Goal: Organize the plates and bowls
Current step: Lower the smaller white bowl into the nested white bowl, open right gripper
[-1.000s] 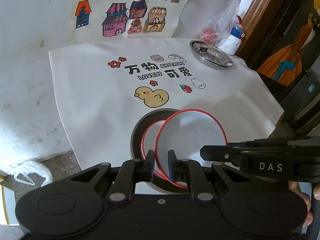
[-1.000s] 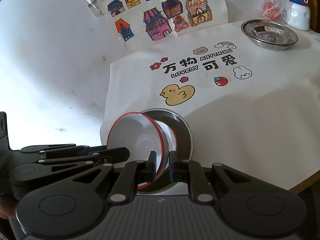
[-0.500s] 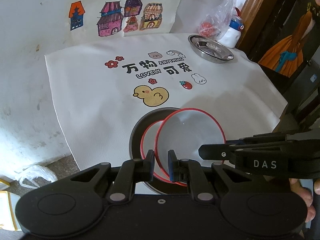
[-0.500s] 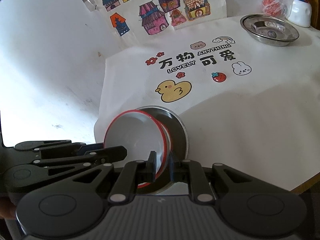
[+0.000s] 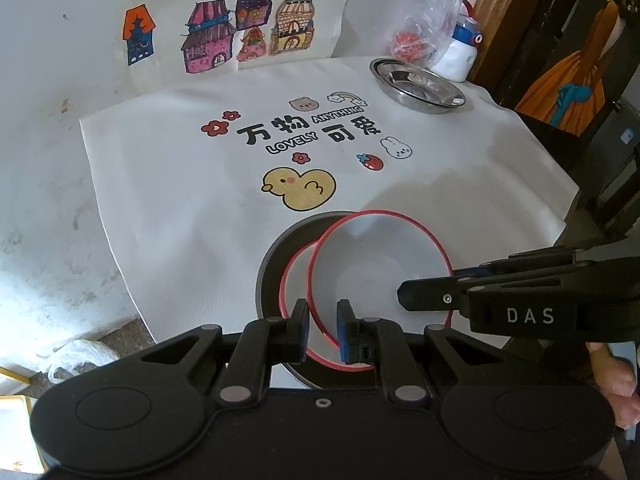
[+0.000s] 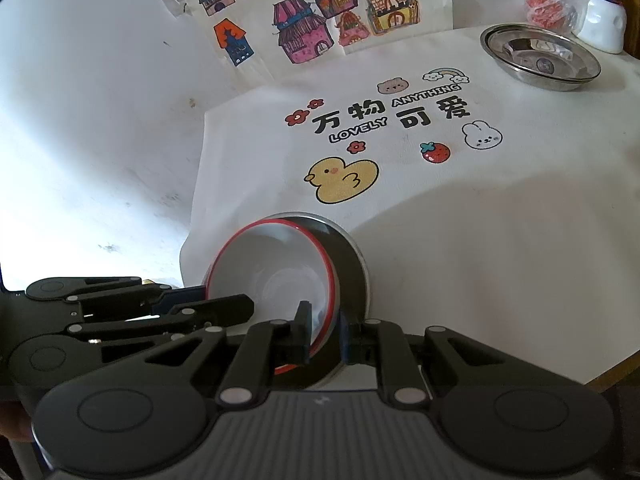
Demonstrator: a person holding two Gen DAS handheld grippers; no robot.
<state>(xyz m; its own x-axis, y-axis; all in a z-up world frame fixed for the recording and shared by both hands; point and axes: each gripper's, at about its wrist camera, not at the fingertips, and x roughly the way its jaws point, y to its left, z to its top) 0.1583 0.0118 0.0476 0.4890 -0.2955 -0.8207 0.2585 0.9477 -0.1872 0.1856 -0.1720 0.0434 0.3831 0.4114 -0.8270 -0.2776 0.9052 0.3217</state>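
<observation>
At the near edge of the table [image 5: 168,184], both grippers clamp the same white red-rimmed bowl [image 5: 380,272]. Left gripper [image 5: 322,330]: fingers narrowed to a slim gap, closed on the bowl's near rim, one blue pad [image 5: 345,332] inside the bowl, the other outside. Right gripper [image 6: 324,334]: same narrow closure, gripping the bowl's rim on the opposite side; right view shows the rim's red line passing between its pads [image 6: 304,332]

Bowl is tilted, raised above a second white red-rimmed bowl [image 5: 298,280] that sits in a dark round metal plate [image 5: 272,276]. Upper bowl overlaps the lower one, offset toward the right in the left view. Whether the two bowls touch is unclear. In the right view the held bowl [image 6: 272,276] covers most of the lower one; plate [image 6: 354,276] shows as a crescent behind it

Plate sits on a white printed mat [image 5: 160,168], just in front of the yellow duck print [image 5: 300,188]. Far right corner of the mat: shallow stainless steel dish [image 5: 418,86], well apart from the stack. Just behind it, a clear plastic bag [image 5: 424,32] with something red inside and a white bottle [image 5: 458,56] with a blue-and-red top

A person's hand [image 5: 614,380] is partly visible low right behind the right gripper body
</observation>
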